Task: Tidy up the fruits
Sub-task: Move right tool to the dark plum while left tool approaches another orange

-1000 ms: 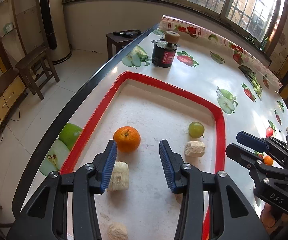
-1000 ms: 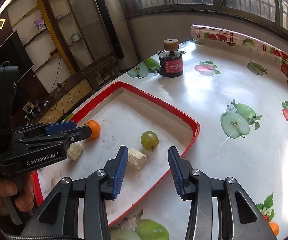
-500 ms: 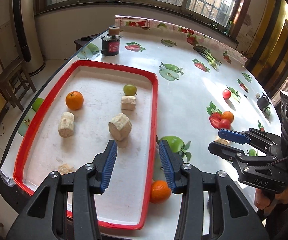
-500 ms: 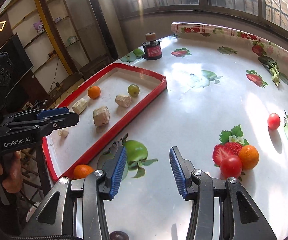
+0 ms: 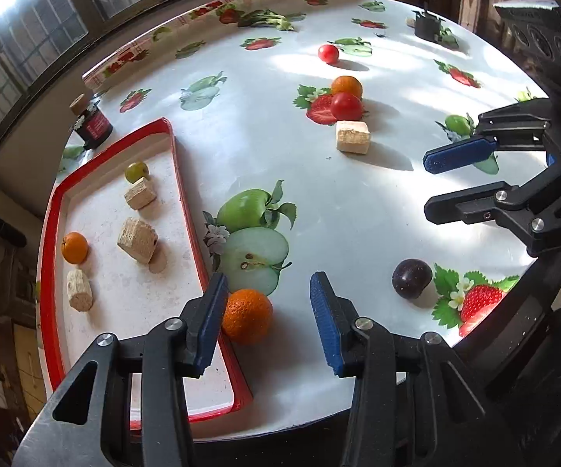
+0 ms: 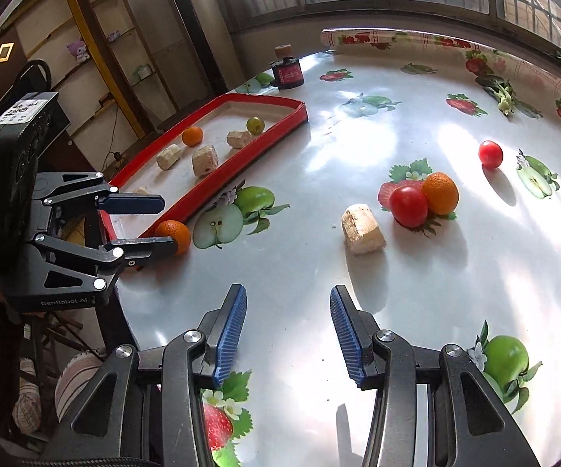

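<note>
The red-rimmed tray [image 5: 202,272] sits at one edge of the round counter [image 5: 358,210], and everything else places off it. Inside the tray lie a small orange [image 5: 74,247], a green fruit [image 5: 136,171] and several pale blocks [image 5: 138,234]. Just outside the tray's long rim, touching or nearly touching it, rests a mandarin [image 5: 247,315]; the left tongs [image 5: 266,321] hover over it with their blue pads apart and the fruit low between them, not pressed. Farther from the tray, a red tomato [image 6: 408,206] and an orange [image 6: 440,192] sit touching, a pale block [image 6: 362,229] beside them, and a lone red tomato [image 6: 490,153] beyond. A dark plum [image 5: 412,278] lies near the counter's edge. The right tongs [image 6: 288,330] stand apart over bare counter, holding nothing.
</note>
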Demonstrator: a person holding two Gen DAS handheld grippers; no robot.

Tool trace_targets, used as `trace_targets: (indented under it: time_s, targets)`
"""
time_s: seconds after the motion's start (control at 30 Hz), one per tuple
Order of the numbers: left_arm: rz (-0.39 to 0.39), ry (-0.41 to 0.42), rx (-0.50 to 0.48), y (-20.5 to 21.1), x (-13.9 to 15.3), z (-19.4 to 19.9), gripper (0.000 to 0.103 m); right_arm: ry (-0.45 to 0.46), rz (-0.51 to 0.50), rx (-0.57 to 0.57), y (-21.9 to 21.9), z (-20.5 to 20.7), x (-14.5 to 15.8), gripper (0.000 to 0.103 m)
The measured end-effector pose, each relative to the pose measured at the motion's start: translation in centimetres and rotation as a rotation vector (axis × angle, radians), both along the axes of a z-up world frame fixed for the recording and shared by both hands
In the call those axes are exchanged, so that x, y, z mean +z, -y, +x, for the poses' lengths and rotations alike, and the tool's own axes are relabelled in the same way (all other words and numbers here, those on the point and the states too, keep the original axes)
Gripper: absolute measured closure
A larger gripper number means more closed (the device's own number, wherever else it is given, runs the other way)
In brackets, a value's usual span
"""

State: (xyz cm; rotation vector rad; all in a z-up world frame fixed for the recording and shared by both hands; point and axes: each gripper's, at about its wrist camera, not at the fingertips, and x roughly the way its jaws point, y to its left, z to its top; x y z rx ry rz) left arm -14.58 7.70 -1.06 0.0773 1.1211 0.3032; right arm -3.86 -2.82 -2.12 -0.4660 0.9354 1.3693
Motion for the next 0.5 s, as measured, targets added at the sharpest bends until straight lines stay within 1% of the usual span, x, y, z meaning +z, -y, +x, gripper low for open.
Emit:
trace_targets:
  time_s: [0.03, 0.1, 0.2, 0.27, 0.37, 0.5]
  targets:
    - [0.024, -0.030, -0.030, 0.2, -0.3, 0.3, 0.061, -0.006, -0.002, 0.011, 0.2, -0.2, -0.1, 0.056]
    - [0.032, -0.095, -0.104, 0.5, -1.1, 0.8, 0.061, -0.026, -0.001, 0.038, 0.6, -0.8, -0.2, 0.057]
    - [0.079, -0.158, -0.187, 1.0, -2.0, 1.0, 0.060, -0.034, -0.002, 0.077, 0.6, -2.1, -0.3, 0.057]
    - [0.076, -0.184, -0.220, 0.9, -2.0, 1.2, 0.059, -0.034, -0.008, 0.097, 0.2, -2.8, -0.5, 0.057]
    - [0.051, -0.215, -0.258, 0.4, -2.1, 1.5, 0.059, -0.036, -0.027, 0.119, -0.4, -3.6, -1.1, 0.057]
    - [0.061, -0.274, -0.342, 0.4, -2.3, 1.5, 0.059, -0.037, -0.053, 0.139, -1.2, -4.3, -1.8, 0.057]
